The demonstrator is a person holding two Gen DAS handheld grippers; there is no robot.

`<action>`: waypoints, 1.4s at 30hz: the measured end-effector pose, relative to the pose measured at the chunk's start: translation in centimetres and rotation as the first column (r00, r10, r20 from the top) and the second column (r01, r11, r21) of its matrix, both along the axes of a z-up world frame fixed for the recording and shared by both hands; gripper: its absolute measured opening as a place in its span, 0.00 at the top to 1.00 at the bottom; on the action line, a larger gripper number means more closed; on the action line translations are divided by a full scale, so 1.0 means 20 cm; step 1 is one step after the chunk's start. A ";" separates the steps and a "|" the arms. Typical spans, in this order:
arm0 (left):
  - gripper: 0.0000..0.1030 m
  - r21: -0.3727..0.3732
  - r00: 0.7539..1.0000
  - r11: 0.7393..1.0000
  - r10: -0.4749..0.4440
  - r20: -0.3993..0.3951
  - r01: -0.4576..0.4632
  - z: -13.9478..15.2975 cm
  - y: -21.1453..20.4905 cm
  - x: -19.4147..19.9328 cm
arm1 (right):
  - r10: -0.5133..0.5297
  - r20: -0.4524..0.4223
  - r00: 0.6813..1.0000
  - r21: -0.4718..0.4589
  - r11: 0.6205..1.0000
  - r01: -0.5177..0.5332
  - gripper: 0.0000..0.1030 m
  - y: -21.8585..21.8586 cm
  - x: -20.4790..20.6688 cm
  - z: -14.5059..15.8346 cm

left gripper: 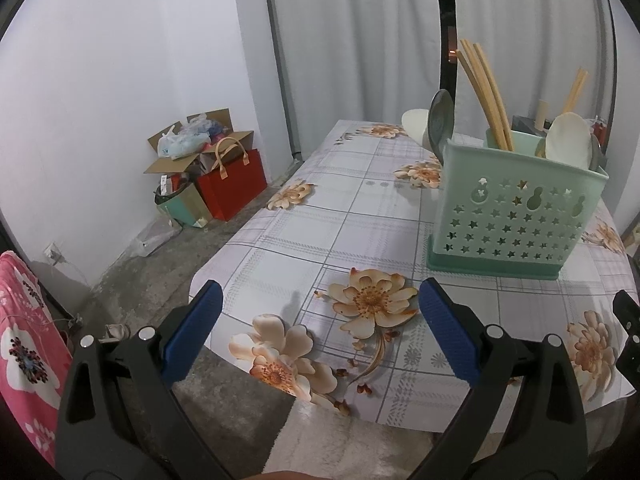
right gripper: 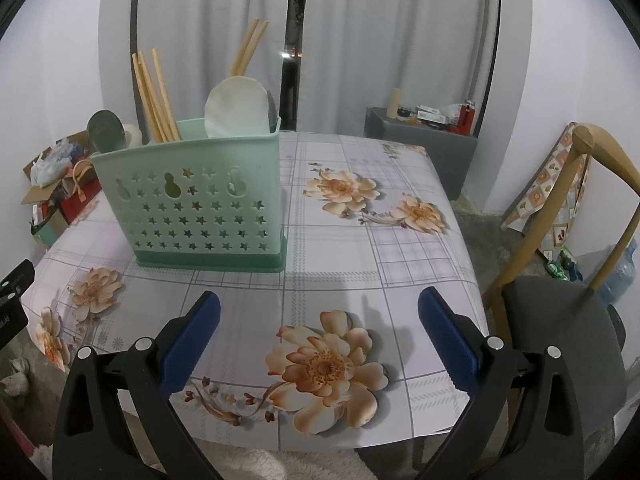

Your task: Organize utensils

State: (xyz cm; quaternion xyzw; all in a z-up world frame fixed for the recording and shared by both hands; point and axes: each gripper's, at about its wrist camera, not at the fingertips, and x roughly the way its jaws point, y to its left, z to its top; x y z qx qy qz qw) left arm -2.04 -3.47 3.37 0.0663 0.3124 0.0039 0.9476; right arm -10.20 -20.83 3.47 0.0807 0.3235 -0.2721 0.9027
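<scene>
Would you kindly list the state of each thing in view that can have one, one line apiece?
Left tongs: open, empty, above the table edge.
Right tongs: open, empty.
Green utensil holder: upright on the tablecloth.
Chopsticks: standing tilted in the holder.
White spoon: in the holder, bowl end up.
Cardboard box: flaps open, on the floor.

holder: matt green plastic; chopsticks: pale wood; tablecloth: glossy vinyl
</scene>
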 end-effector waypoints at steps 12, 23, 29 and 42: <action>0.08 0.000 1.000 1.000 -0.002 -0.006 0.002 0.00 0.00 0.00 | -0.001 0.003 1.000 0.002 1.000 0.001 0.06 0.00 0.00 0.00; 0.08 0.001 1.000 1.000 -0.004 -0.009 0.004 0.00 0.00 -0.01 | -0.002 0.004 1.000 0.008 1.000 0.002 0.06 0.00 0.00 0.00; 0.08 0.001 1.000 1.000 -0.003 -0.009 0.004 0.00 0.00 -0.01 | -0.004 0.005 1.000 0.010 1.000 0.004 0.06 0.00 0.00 -0.01; 0.08 0.000 1.000 1.000 -0.006 -0.007 0.006 0.00 0.00 -0.01 | -0.008 0.007 1.000 0.012 1.000 0.008 0.06 0.00 0.00 -0.01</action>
